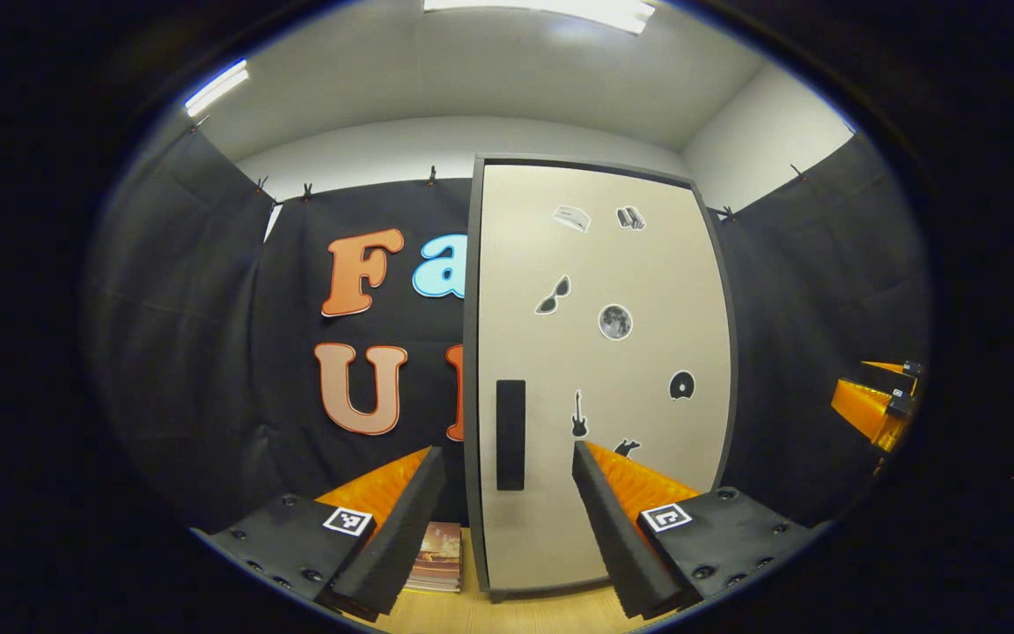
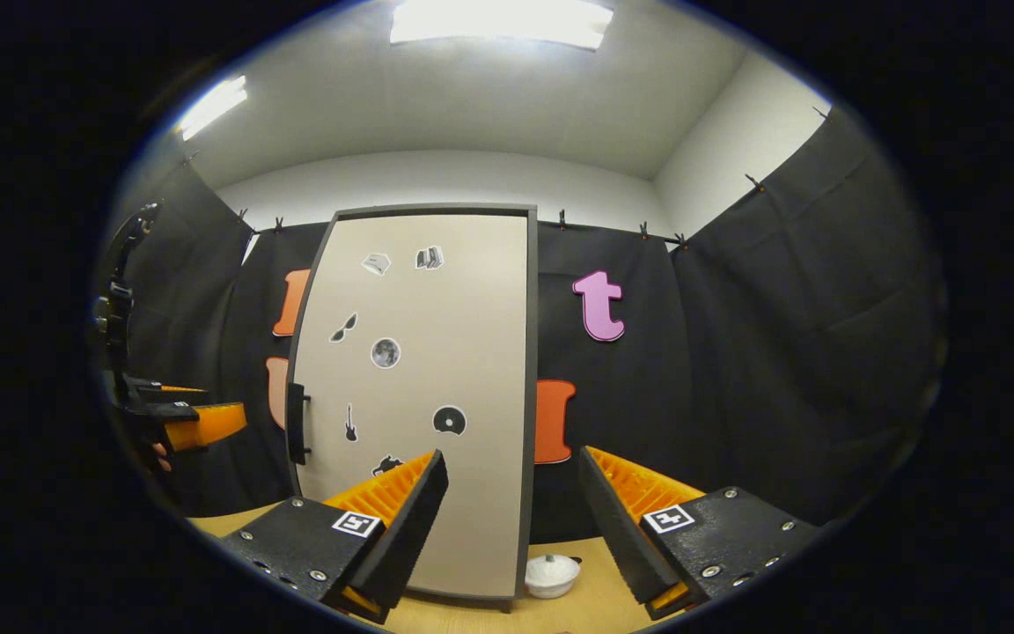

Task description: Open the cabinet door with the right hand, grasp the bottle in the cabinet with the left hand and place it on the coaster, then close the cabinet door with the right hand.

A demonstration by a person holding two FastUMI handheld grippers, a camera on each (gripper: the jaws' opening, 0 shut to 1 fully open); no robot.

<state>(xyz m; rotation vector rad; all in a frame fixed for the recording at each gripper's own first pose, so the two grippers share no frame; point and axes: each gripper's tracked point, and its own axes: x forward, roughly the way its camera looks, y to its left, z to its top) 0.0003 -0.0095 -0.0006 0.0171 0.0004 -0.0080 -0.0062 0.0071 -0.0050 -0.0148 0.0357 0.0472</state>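
The cabinet door (image 2: 415, 396) mid-frame is shut. Both the right gripper (image 2: 511, 519) and left gripper (image 1: 507, 515) are spread wide, empty. Next, right grabs the handle (image 2: 297, 429).

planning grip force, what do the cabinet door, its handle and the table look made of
Cabinet door: looks like matte beige laminated board with a dark grey edge; flat, no shine, stickers on it.
Handle: black, matte, plastic or painted metal; can't tell which.
Table: pale wood or wood-look laminate, with faint grain.
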